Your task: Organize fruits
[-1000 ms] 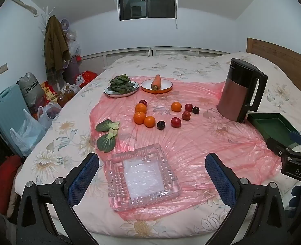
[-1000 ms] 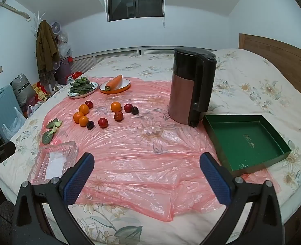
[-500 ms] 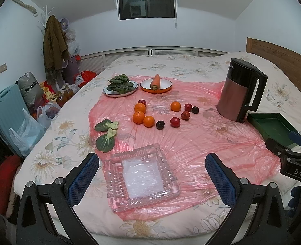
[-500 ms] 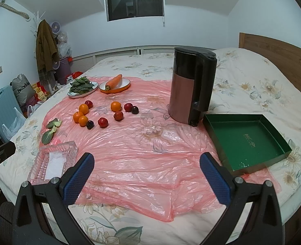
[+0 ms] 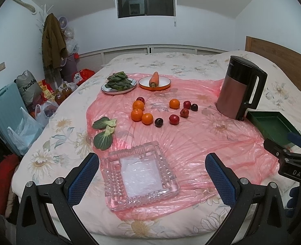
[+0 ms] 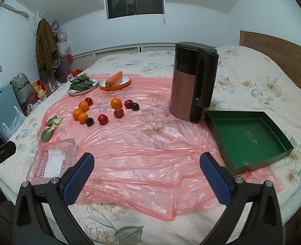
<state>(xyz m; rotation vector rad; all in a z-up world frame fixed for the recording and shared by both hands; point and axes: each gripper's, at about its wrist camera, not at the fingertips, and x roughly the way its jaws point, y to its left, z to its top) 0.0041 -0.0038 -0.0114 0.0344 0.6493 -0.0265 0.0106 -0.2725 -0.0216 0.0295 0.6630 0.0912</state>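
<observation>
My count around the kettle (image 5: pixel 239 90)

I see four oranges (image 5: pixel 138 105), six dark red fruits (image 5: pixel 174 119), two loose greens (image 5: pixel 103 140), two plates (image 5: pixel 154 83), one glass tray (image 5: pixel 140 172) and one green box (image 6: pixel 248 138) beside it.

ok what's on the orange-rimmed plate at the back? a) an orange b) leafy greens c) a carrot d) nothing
c, a single carrot lies on the orange-rimmed plate, while the leafy greens sit on the separate plate beside it and the oranges lie loose on the pink plastic sheet.
</observation>
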